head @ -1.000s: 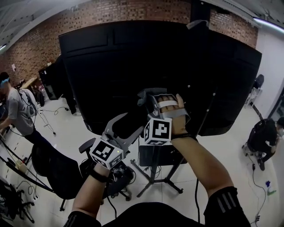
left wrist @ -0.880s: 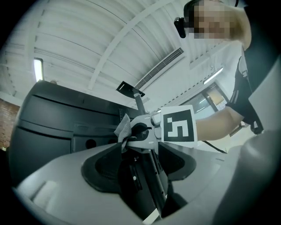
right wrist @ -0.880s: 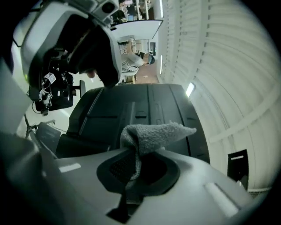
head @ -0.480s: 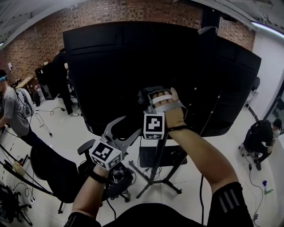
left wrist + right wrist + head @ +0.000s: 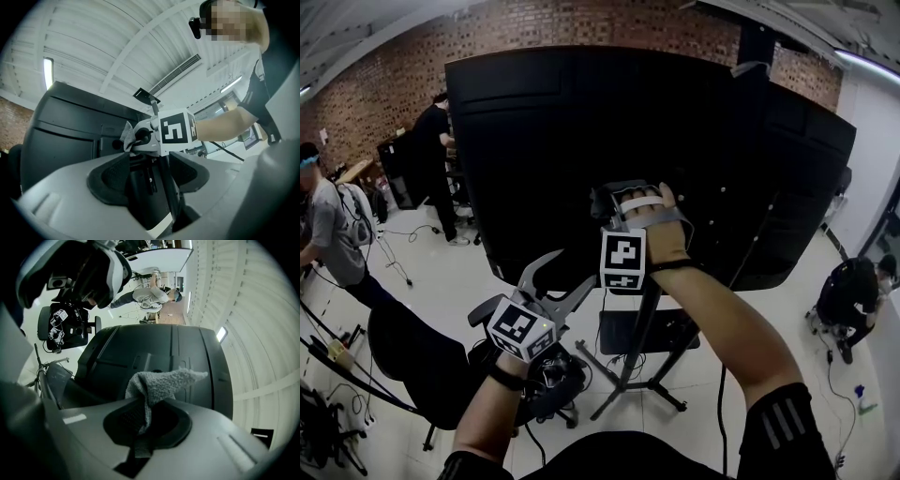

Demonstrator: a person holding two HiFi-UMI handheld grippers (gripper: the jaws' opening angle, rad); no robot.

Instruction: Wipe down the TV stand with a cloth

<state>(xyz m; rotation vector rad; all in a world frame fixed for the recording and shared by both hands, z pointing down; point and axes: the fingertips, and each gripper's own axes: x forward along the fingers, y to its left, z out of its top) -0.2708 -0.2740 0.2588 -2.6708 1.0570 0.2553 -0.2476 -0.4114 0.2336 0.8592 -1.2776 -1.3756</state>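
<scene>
Right gripper clenched on grey terry cloth, close to large black TV back, 1 o'clock from left gripper. Left jaws released, black stand post between them, contact unclear.

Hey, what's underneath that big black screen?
A black stand: post, dark shelf and splayed legs on the pale floor. Where the post joins the screen is covered by the right hand and right tool.
</scene>
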